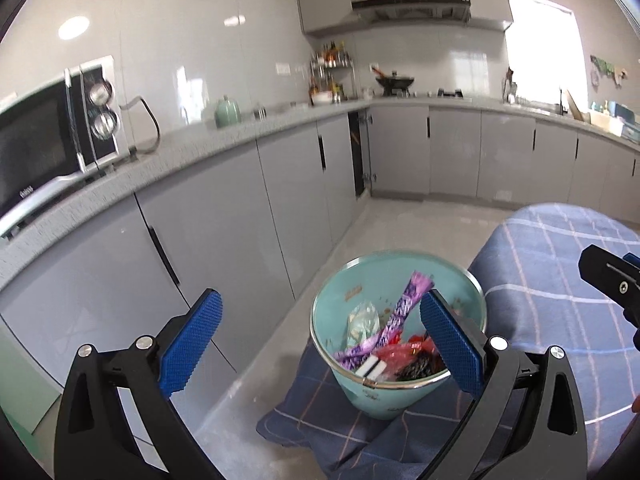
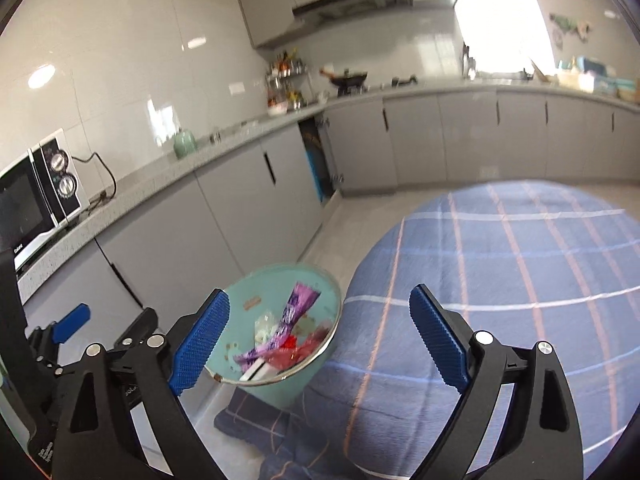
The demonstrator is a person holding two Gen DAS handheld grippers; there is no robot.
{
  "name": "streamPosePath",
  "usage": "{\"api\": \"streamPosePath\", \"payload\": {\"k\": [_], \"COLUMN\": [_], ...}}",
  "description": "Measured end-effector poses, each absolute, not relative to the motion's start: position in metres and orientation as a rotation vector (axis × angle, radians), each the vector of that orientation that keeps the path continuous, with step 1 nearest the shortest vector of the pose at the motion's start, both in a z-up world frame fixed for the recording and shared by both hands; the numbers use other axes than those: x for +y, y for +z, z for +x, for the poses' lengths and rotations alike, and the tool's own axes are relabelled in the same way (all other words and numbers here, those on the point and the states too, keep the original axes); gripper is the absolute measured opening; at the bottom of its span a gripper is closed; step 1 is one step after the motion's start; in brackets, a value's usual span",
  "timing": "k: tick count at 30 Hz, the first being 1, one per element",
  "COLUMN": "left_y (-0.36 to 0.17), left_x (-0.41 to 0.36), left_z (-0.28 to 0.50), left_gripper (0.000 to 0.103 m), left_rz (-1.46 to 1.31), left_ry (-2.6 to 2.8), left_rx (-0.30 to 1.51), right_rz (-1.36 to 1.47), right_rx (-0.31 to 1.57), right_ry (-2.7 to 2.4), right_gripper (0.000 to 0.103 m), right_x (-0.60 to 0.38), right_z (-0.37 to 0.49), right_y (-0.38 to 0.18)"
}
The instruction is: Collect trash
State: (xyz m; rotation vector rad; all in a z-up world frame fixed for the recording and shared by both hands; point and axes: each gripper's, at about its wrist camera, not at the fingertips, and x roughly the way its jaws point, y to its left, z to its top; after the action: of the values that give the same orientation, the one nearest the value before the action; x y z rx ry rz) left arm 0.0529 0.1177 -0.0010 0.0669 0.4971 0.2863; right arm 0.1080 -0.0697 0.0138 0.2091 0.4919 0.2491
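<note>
Left wrist view: the left gripper [image 1: 320,336] stood with its blue-padded fingers [image 1: 192,344] spread wide and nothing between them, filling the lower part of the frame. Beyond the right-hand finger, at lower centre, sat a teal trash bin [image 1: 400,396] on the floor, its metal rim tilted toward the camera. Inside it lay a purple wrapper [image 1: 396,316] leaning up against the wall, a crumpled clear plastic piece [image 1: 362,320] to its left, red plastic [image 1: 408,350] toward the front, a small white piece [image 1: 372,368] near the front rim, and something dark [image 1: 418,370] beside that. A blue plaid cloth [image 1: 552,280] covered a rounded surface at the right and trailed down around the bin's base. At the far right edge, part of the right gripper [image 1: 612,280] showed as a black finger.

Right wrist view: the right gripper [image 2: 320,336] also had its fingers released and wide apart, gripping nothing. The bin [image 2: 280,388] lay at lower centre, just left of the cloth-covered surface [image 2: 520,280], with the purple wrapper [image 2: 296,308] and red plastic [image 2: 308,348] visible inside. The left gripper [image 2: 72,324] appeared at the lower left edge. A microwave [image 2: 36,204] stood on the grey countertop [image 2: 168,172] at the left, with a green jar [image 2: 184,144] further along it and a wok [image 2: 348,78] on the stove in the upper middle.
</note>
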Motion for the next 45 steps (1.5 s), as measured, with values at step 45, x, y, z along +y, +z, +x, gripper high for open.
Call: {"api": "streamPosePath", "payload": {"k": [45], "left_y": [0.072], "left_x": [0.111], "left_z": [-0.011], "left_gripper": [0.098], "left_rz": [0.005], "left_ry": [0.284], "left_rx": [0.3], "right_rz": [0.195], "right_rx": [0.227], "right_ry": [0.214], "right_gripper": [0.097], "right_x": [-0.09], "right_z": [0.03], "right_y": [0.074]}}
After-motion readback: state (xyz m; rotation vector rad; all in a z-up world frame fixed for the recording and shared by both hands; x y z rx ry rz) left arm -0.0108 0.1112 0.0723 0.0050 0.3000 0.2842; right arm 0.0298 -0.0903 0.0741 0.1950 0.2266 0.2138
